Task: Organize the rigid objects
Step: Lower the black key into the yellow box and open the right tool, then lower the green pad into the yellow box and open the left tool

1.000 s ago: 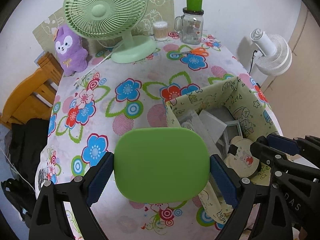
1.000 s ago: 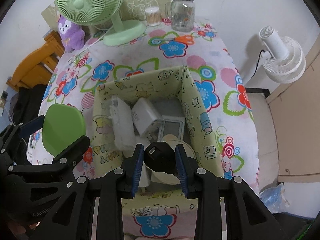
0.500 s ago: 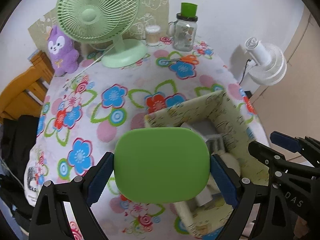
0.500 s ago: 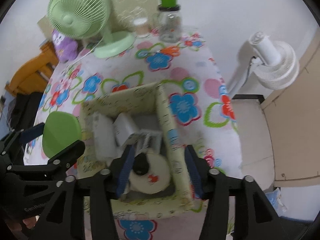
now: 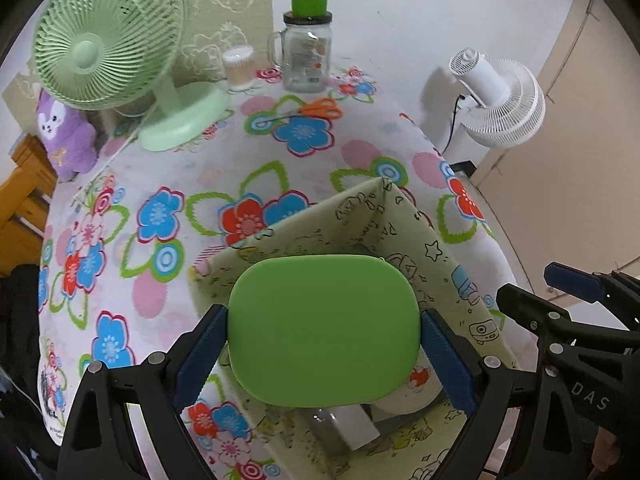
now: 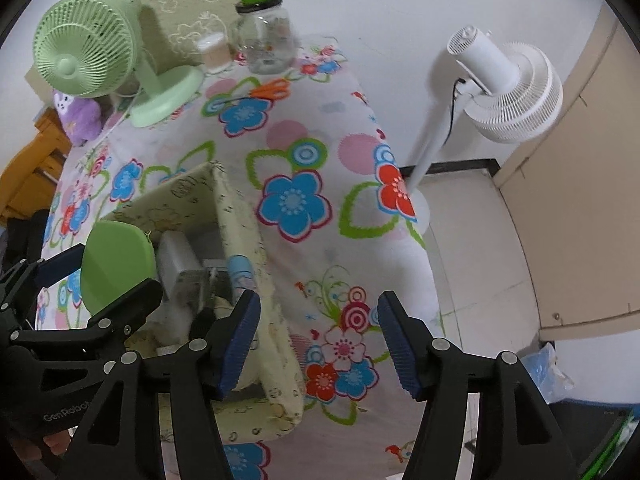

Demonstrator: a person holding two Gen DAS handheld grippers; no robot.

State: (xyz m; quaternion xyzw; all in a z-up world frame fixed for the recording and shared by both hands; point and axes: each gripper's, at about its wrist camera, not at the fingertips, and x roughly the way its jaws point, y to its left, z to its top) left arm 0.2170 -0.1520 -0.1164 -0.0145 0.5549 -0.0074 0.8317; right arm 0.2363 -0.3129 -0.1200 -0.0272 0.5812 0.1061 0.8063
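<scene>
Flower-print cloth covers the table point(image 5: 168, 184) — left gripper point(image 5: 324, 344) fingers clamp a green rounded flat lid point(image 5: 324, 328) above the pale-green fabric box point(image 5: 436, 248); right gripper point(image 6: 318, 340) fingers, just opening, empty.

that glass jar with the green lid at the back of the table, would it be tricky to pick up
The glass jar is probably rigid and breakable, and its smooth wall may slip between pads. It looks nearly empty, so likely light. Standing tall on a soft tablecloth, it could tip if nudged high; its side handle offers a steadier hold.
</scene>
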